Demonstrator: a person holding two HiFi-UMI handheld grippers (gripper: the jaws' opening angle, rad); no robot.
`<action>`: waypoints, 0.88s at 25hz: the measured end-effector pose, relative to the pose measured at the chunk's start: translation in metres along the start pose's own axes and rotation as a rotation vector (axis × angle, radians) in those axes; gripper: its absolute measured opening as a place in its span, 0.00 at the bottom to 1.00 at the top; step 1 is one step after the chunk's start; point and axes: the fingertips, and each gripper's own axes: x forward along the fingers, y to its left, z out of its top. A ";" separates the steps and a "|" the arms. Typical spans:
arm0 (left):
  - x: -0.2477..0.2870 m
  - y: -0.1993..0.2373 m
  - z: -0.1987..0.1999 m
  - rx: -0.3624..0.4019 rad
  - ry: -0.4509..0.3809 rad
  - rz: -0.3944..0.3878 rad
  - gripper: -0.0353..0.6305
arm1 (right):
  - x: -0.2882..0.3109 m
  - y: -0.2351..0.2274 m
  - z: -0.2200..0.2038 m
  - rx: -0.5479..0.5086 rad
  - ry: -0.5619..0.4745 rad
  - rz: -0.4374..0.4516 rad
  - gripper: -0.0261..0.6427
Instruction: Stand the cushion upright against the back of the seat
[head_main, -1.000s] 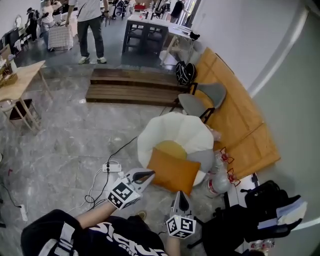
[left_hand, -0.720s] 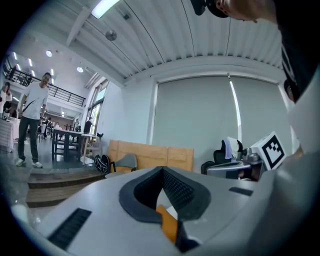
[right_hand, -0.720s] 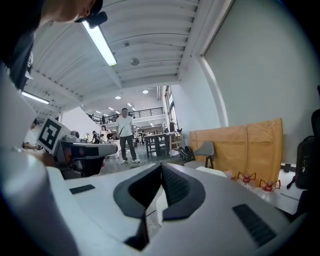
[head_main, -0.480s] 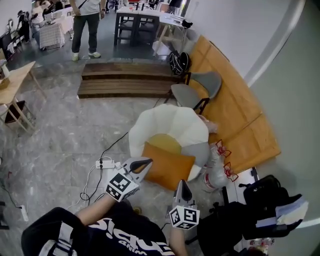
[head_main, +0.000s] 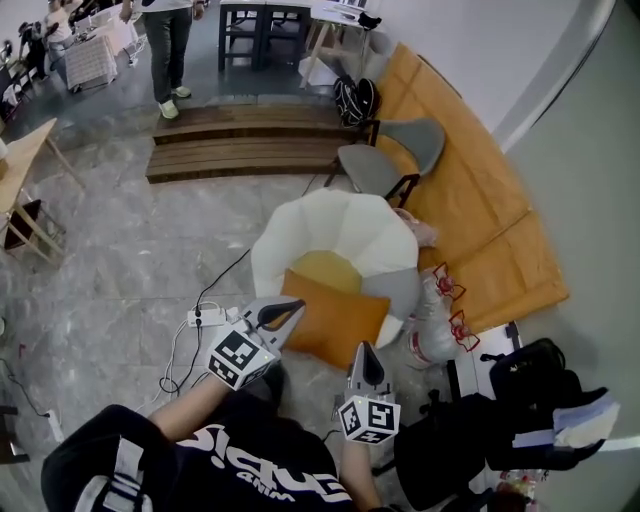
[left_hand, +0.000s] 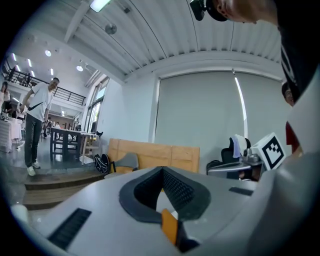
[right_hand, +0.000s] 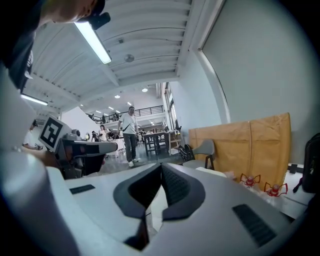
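Observation:
An orange cushion (head_main: 335, 318) lies tilted across the front of a cream shell-shaped armchair (head_main: 345, 228), partly covering its yellow seat pad (head_main: 325, 268). In the head view my left gripper (head_main: 290, 308) is shut and empty, its tips at the cushion's near left corner; whether they touch it I cannot tell. My right gripper (head_main: 365, 352) is shut and empty, just short of the cushion's near edge. In the left gripper view the left gripper (left_hand: 162, 171) has its jaws together, with a sliver of orange below them. The right gripper (right_hand: 161, 166) shows the same in its own view.
A grey chair (head_main: 395, 165) stands behind the armchair, before orange-brown boards (head_main: 480, 230) leaning on the wall. Bottles (head_main: 430, 335) and a black bag (head_main: 530, 380) crowd the right. A power strip with cables (head_main: 205, 318) lies left; wooden steps (head_main: 240, 150) and a standing person (head_main: 170, 40) are farther off.
Both grippers have moved forward toward the armchair, still shut. The left one's tips now reach the cushion's near left corner. The cushion has not moved.

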 end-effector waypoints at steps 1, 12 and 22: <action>0.007 0.004 -0.001 -0.003 0.008 -0.008 0.06 | 0.007 -0.004 0.000 0.000 0.003 -0.005 0.07; 0.099 0.056 0.002 -0.025 0.029 -0.109 0.06 | 0.098 -0.048 0.018 0.020 0.011 -0.045 0.07; 0.157 0.106 0.015 -0.029 0.037 -0.167 0.06 | 0.165 -0.067 0.037 0.021 0.000 -0.100 0.07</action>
